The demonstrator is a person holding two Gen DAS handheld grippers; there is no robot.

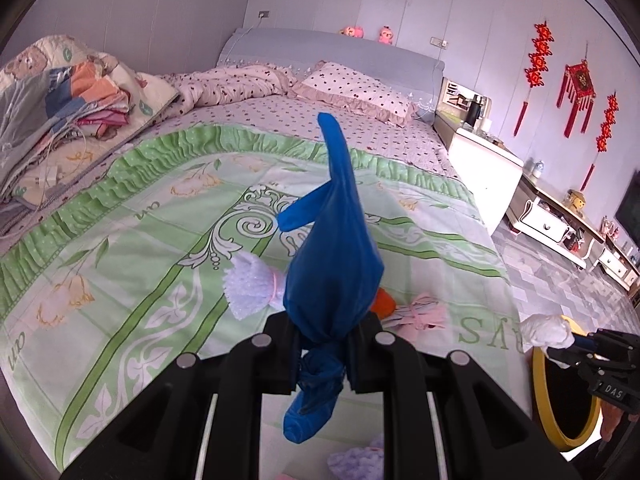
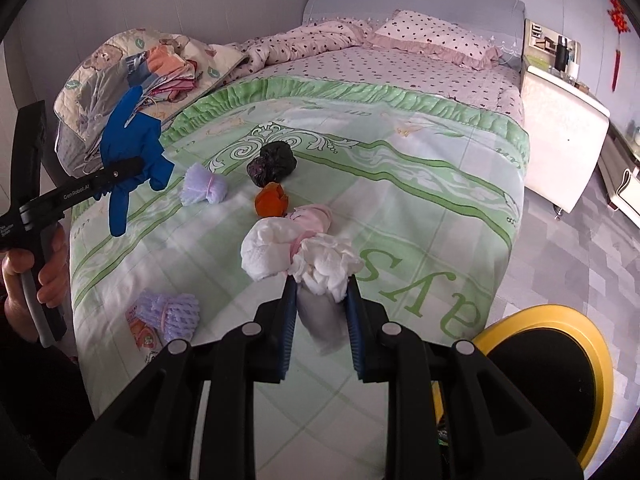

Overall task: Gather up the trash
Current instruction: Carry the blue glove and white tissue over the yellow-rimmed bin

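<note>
Mostly green bedspread [image 2: 400, 184], trash scattered; tiled floor [image 2: 592, 256] beside.

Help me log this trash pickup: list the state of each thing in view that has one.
left gripper: shut on blue plastic bag, bag lifted off the bed
right gripper: shut on white tissue wad
black bag: crumpled, lying on bedspread
orange scrap: lying on bedspread
yellow-rimmed bin: open, beside the bed
</note>
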